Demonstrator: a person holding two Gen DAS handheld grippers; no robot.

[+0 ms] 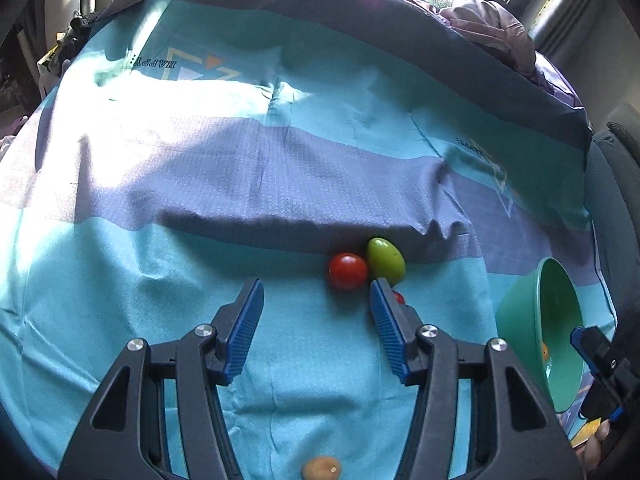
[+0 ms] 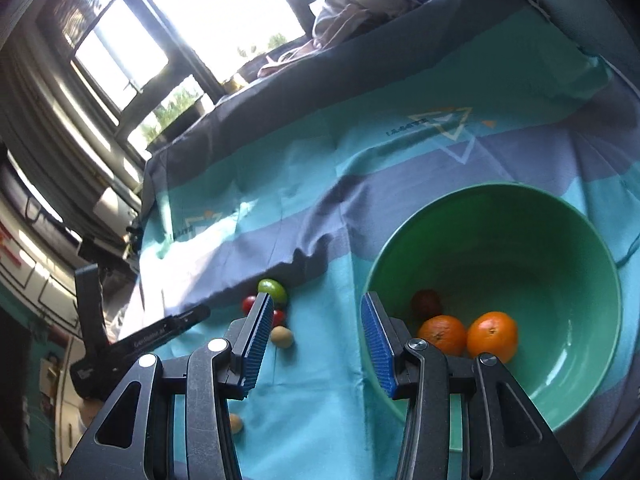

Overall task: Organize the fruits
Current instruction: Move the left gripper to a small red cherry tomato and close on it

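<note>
A red tomato [image 1: 348, 271] and a green oval fruit [image 1: 385, 261] lie touching on the turquoise cloth [image 1: 160, 280]. A smaller red fruit [image 1: 398, 297] peeks out behind my left gripper's right finger. My left gripper [image 1: 316, 292] is open and empty just in front of them. A tan fruit [image 1: 321, 468] lies below it. The green bowl [image 2: 552, 240] holds two oranges [image 2: 492, 336] and a dark red fruit [image 2: 426, 303]. My right gripper [image 2: 316, 308] is open and empty at the bowl's left rim. The same loose fruits show in the right wrist view: green [image 2: 273, 289], tan [image 2: 281, 336].
The bowl [image 1: 520, 320] stands right of the left gripper. A second tan fruit [image 2: 236, 424] lies near the front. Crumpled clothes [image 1: 492, 28] sit at the cloth's far edge, with windows behind. The cloth has a wrinkled ridge [image 1: 300, 224] behind the fruits.
</note>
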